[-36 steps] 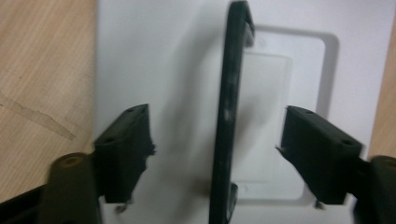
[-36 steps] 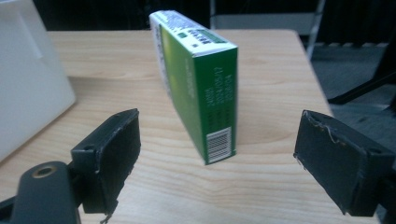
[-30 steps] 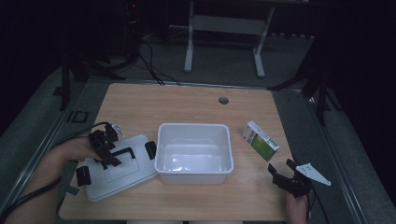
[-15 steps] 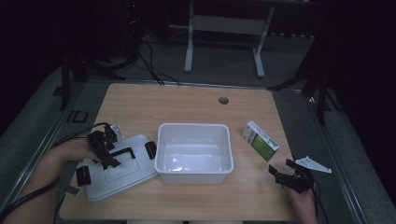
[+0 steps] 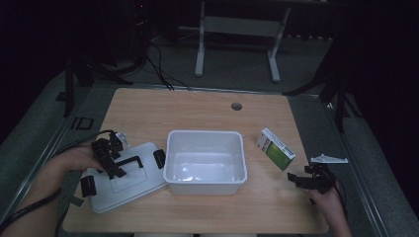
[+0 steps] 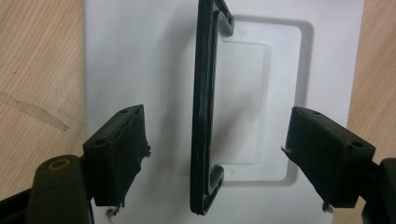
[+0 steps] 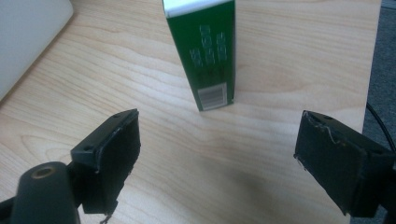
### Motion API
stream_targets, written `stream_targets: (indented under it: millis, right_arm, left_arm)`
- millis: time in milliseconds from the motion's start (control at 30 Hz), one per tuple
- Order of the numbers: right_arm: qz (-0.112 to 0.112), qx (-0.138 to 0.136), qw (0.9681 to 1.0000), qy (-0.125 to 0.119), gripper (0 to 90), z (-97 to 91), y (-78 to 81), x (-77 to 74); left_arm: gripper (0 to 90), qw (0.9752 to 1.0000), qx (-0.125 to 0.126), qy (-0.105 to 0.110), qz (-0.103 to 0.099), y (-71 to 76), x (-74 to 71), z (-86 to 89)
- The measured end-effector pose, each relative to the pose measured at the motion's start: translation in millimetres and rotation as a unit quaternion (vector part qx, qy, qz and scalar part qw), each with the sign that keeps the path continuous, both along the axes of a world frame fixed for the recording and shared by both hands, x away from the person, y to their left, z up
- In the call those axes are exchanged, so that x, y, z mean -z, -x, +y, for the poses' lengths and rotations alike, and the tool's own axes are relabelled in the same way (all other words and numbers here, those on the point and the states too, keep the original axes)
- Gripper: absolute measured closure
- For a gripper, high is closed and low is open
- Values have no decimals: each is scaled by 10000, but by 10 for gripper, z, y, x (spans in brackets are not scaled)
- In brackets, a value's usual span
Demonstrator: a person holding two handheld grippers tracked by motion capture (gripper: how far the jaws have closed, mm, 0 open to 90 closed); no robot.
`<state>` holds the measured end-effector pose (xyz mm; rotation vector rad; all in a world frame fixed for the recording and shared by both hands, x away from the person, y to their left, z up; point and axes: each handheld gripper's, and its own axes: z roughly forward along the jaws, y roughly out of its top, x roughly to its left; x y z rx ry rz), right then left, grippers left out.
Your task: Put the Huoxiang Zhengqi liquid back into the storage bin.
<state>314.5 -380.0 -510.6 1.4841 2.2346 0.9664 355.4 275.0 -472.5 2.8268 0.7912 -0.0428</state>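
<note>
A white lid (image 5: pixel 128 180) with a black handle (image 5: pixel 129 162) lies flat at the table's left, beside an empty white bin (image 5: pixel 205 159). My left gripper (image 5: pixel 117 165) hovers over the lid. In the left gripper view it (image 6: pixel 217 123) stands open, with the handle (image 6: pixel 205 107) running between the jaws and touching neither pad. A green and white carton (image 5: pixel 275 148) lies right of the bin. My right gripper (image 5: pixel 299 178) is near the front right corner, just short of the carton. In the right gripper view it (image 7: pixel 219 126) is open and aimed at the carton's (image 7: pixel 205 51) barcode end.
The wooden table (image 5: pixel 197 111) has a round cable hole (image 5: pixel 236 105) at the back. Its right edge (image 7: pixel 371 70) runs close beside my right gripper. The bin's corner (image 7: pixel 28 32) lies to the left in the right gripper view. A metal stand (image 5: pixel 237 29) is on the floor behind.
My right gripper has risen and come a little closer to the carton. The left gripper and the lid have stayed where they were.
</note>
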Motion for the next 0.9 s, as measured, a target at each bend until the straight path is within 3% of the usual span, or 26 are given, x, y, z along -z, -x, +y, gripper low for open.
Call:
stream_targets:
  millis: [367,600,700,733,767,900]
  right_arm:
    - [291,-365,9987,226,142,73,-186,-164]
    - [522,-572,9958,485,148,141,-316,-237]
    - [648,-688,9945,442,149,164,-366,-253]
    - [706,-740,9934,527,149,181,-391,-257]
    - [898,-897,9894,699,152,228,-451,-266]
    - [1105,-1001,9849,878,166,290,-536,-277]
  left_arm:
    - [207,10000,-24,-57,43,8,9,15]
    - [207,10000,-4,-44,72,-1,17,23]
    - [207,10000,-23,-60,72,-4,21,36]
    - [207,9999,-6,-62,90,-3,25,35]
    - [207,9999,-6,-79,96,-3,23,30]
    - [207,9999,19,-80,76,-4,8,17]
